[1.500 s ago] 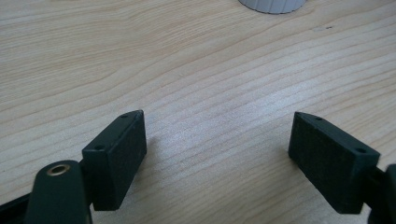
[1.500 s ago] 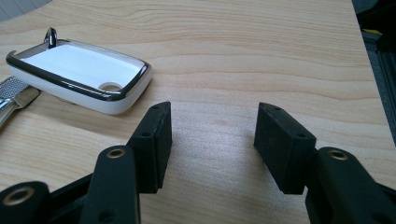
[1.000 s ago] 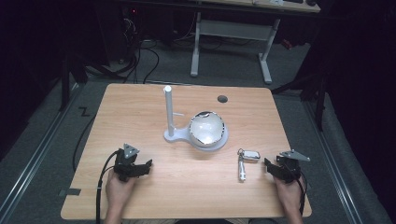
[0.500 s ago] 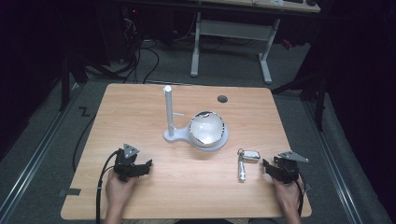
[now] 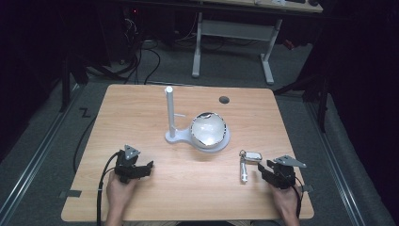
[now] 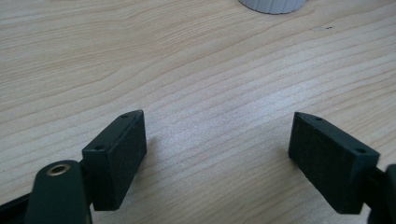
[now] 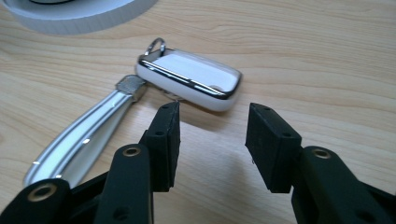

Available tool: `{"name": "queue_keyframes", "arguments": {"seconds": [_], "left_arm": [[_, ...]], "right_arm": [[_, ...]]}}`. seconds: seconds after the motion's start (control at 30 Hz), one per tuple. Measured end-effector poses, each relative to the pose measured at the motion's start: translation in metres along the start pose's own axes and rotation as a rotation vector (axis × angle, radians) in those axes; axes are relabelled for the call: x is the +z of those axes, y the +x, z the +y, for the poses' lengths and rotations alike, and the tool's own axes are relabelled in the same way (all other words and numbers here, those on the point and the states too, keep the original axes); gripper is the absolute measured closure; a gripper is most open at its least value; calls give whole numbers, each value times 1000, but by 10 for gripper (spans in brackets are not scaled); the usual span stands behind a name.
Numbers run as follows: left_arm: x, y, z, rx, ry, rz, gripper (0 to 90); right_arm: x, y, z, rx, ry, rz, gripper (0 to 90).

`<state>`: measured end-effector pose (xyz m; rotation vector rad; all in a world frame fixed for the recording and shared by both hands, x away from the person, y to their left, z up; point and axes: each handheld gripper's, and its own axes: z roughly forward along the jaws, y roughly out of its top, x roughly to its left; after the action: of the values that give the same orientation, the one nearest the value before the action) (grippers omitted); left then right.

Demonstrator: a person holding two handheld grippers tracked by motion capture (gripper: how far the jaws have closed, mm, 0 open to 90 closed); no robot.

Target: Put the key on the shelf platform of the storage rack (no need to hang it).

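Note:
A white car key fob (image 7: 189,79) with a chrome edge lies on the wooden table (image 5: 141,122), joined by a ring to a long silver strap piece (image 7: 84,135). In the high view the key fob (image 5: 253,156) and strap (image 5: 243,169) lie right of centre. My right gripper (image 7: 212,140) is open just short of the fob, nothing between its jaws; from above this right gripper (image 5: 263,172) rests near the front right. My left gripper (image 6: 219,149) stands wide open over bare wood; the high view has the left gripper (image 5: 146,168) at the front left.
A white stand with an upright post (image 5: 169,110) and a round shiny bowl (image 5: 208,129) sits mid-table; the edge of its white base (image 7: 74,14) lies just beyond the fob. A dark hole (image 5: 224,100) marks the far table side. A desk frame stands behind.
The right gripper has crept slightly left toward the key fob. The left gripper has stayed put.

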<state>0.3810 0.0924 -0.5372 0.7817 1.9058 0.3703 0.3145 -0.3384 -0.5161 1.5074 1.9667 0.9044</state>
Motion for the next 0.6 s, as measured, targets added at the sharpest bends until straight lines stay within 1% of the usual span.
{"name": "queue_keyframes", "arguments": {"seconds": [0.1, 0.17, 0.23, 0.27, 0.3, 0.37, 0.4, 0.5, 0.53, 0.57, 0.6], "left_arm": [[0, 0, 0, -1, 0, 0, 196], [0, 0, 0, -1, 0, 0, 196], [0, 0, 0, -2, 0, 1, 196], [0, 0, 0, -1, 0, 0, 196], [0, 0, 0, -1, 0, 0, 196], [0, 0, 0, -1, 0, 0, 196], [0, 0, 0, -1, 0, 0, 196], [0, 0, 0, -1, -1, 0, 196], [0, 0, 0, -3, -1, 1, 196], [0, 0, 0, 0, 0, 0, 196], [0, 0, 0, -1, 0, 0, 196]], "right_arm": [[0, 4, 1, -1, 2, 9, 561], [0, 12, 2, -18, -1, 31, 562], [0, 17, 3, -24, -8, 54, 561], [0, 18, 4, -35, -13, 65, 560], [0, 18, 4, -35, -13, 65, 560], [0, 22, 4, -21, -16, 83, 559], [1, 24, 6, -20, -20, 96, 559], [2, 26, 7, -25, -22, 108, 559], [3, 29, 9, -20, -15, 125, 559], [3, 29, 9, -20, -15, 125, 559], [4, 33, 11, -27, -14, 139, 559]]}}
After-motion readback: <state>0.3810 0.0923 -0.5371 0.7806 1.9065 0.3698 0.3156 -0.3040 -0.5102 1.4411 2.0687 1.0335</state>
